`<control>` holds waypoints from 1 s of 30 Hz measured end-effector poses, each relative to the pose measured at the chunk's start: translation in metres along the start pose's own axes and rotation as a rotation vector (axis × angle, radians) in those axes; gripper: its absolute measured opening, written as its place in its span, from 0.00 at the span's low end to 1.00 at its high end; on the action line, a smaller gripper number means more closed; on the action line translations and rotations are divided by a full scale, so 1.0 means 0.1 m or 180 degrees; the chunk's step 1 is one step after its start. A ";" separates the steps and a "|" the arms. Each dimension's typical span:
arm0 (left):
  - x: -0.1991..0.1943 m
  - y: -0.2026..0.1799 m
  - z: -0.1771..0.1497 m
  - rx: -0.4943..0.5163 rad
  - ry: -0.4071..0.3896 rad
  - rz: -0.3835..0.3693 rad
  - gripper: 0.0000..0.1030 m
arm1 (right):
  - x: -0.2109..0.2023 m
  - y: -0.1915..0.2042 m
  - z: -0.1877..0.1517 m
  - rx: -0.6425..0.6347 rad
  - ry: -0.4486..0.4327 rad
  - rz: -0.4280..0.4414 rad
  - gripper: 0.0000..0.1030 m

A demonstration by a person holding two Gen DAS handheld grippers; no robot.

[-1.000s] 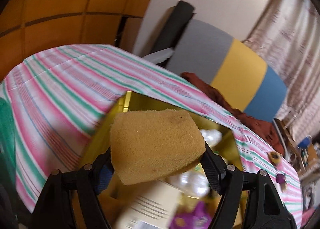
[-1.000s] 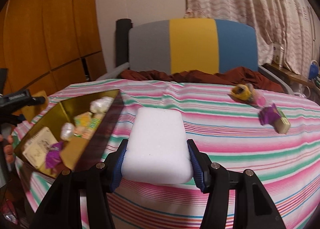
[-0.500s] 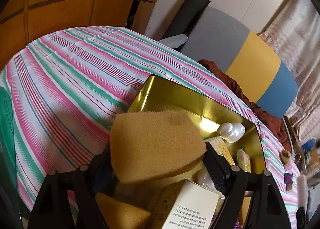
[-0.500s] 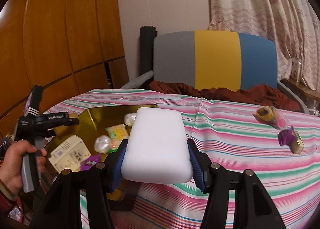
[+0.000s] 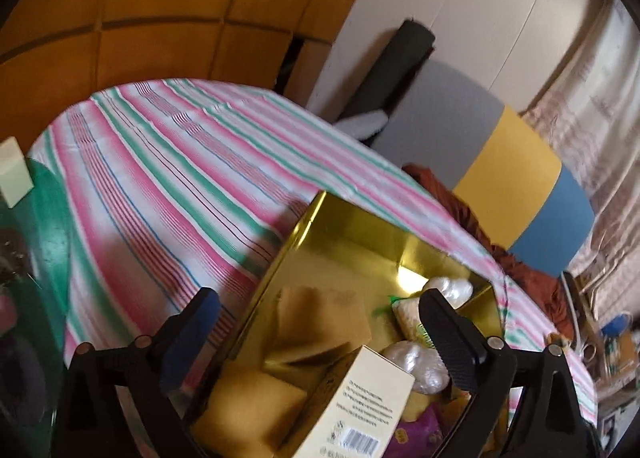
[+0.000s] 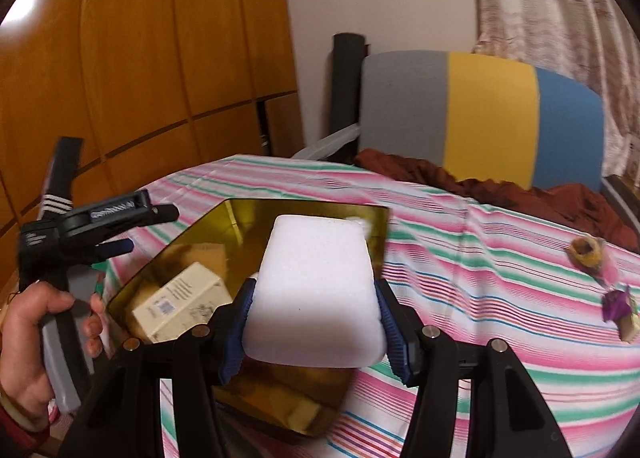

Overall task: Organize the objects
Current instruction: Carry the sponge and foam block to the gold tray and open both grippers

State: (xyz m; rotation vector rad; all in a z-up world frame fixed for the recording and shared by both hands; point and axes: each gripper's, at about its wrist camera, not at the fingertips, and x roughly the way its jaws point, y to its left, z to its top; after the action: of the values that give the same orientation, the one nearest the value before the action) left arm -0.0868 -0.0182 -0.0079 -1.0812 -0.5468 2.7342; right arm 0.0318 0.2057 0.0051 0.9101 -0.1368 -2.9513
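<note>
My left gripper (image 5: 320, 318) hangs over the near end of the gold tin (image 5: 304, 226), its jaws opening wide. The tan sponge (image 5: 320, 322) lies loose in the tin below, free of both pads. A second yellow sponge (image 5: 252, 406), a cream box (image 5: 360, 398) and pearly wrapped sweets (image 5: 448, 290) are in there too. In the right wrist view my right gripper (image 6: 316, 322) is shut on a white sponge block (image 6: 316, 286), held above the gold tin (image 6: 304, 206). A hand (image 6: 32, 322) holds the left gripper (image 6: 152, 229) at the tin's left side.
The tin sits on a pink, green and white striped tablecloth (image 6: 480, 258). Two small wrapped items (image 6: 586, 250) (image 6: 618, 306) lie at its right. A grey, yellow and blue chair back (image 6: 488, 114) with brown cloth (image 6: 500, 186) stands behind. A green round object (image 5: 44, 238) is at far left.
The left jaws opened and the tan sponge dropped from them into the tin. The right gripper carried the white sponge leftward, from beside the tin to over it.
</note>
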 end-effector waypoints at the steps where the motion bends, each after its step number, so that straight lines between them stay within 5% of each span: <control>1: -0.07 0.00 -0.02 0.0013 -0.0049 -0.0003 0.98 | 0.05 0.03 0.03 -0.0012 0.0045 0.0045 0.56; 10: -0.29 0.04 -0.19 0.0148 -0.0080 0.0065 0.99 | 0.66 0.25 0.38 -0.0232 0.0452 0.0154 0.56; 24: -0.34 0.40 -0.26 -0.0244 -0.0031 0.0043 0.99 | 1.83 0.52 0.69 -0.0179 0.1185 0.0204 0.57; 30: -0.34 0.38 -0.28 -0.0252 -0.0005 -0.0011 0.99 | 1.85 0.52 0.69 -0.0099 0.1231 0.0165 0.72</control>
State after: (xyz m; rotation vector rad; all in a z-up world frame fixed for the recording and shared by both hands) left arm -0.0431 -0.0545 -0.0194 -1.0944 -0.6616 2.7318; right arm -0.1587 0.1454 -0.0369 1.4224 -0.0948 -2.6588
